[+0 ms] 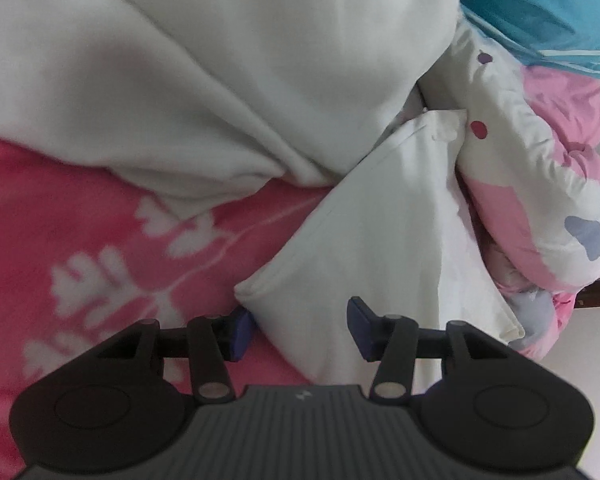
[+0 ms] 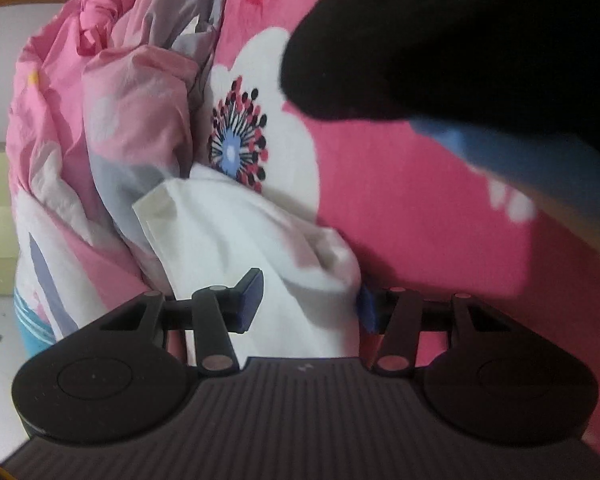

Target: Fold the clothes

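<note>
A white garment lies bunched on a pink floral blanket. One flat white part of it runs diagonally down to my left gripper. That gripper is open, and the cloth's lower end lies between its blue pads. In the right wrist view a white piece of the garment lies on a pink flowered sheet. My right gripper is open with that cloth between its fingers, the right pad at the cloth's edge.
A crumpled pink and white quilt is heaped to the right of the garment, with a blue cushion behind it. The same quilt fills the left of the right wrist view. A blurred black sleeve with something blue hangs at upper right.
</note>
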`<state>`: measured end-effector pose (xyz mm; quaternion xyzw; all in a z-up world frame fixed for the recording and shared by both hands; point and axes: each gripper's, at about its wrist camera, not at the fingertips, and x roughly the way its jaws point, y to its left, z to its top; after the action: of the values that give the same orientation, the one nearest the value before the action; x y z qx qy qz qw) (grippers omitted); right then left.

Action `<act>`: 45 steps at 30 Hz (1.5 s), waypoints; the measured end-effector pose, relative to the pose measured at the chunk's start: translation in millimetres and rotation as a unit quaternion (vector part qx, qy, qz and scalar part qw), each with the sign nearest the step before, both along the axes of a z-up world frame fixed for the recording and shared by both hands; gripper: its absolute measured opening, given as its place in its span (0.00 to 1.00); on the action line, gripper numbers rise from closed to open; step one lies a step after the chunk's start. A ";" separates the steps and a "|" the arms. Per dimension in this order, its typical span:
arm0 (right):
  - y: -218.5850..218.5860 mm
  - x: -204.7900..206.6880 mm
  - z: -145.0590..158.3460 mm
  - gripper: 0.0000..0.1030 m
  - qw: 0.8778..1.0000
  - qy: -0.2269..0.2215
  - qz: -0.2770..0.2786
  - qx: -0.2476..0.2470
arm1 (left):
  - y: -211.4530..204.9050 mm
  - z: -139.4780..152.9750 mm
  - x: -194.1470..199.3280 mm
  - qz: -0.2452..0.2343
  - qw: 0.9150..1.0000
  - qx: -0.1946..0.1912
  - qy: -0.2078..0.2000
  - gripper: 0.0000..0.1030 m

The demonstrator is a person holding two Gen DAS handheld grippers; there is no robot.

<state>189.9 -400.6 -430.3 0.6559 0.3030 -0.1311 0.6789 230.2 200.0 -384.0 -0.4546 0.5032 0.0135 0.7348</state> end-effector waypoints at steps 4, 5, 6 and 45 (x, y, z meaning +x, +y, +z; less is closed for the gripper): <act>1.6 8.9 -4.3 0.33 1.000 -0.008 0.010 -0.016 | -1.6 -2.4 2.4 0.011 1.000 0.007 -0.014 0.22; 1.3 11.3 -4.5 0.26 1.000 -0.007 0.013 -0.024 | -1.0 -3.1 2.0 0.020 1.000 0.004 -0.013 0.17; 1.3 13.1 -3.1 0.16 0.999 -0.006 0.019 -0.033 | -0.4 -3.8 1.5 0.029 1.000 0.002 -0.011 0.10; 51.4 -108.9 137.5 0.19 0.832 0.065 0.398 -0.381 | -11.7 97.4 -150.9 -0.132 0.955 0.264 0.025 0.42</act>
<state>81.0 -349.2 -292.7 0.1576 0.5076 0.0029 0.8470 79.4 188.3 -286.7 -0.1728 0.5557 0.0601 0.8110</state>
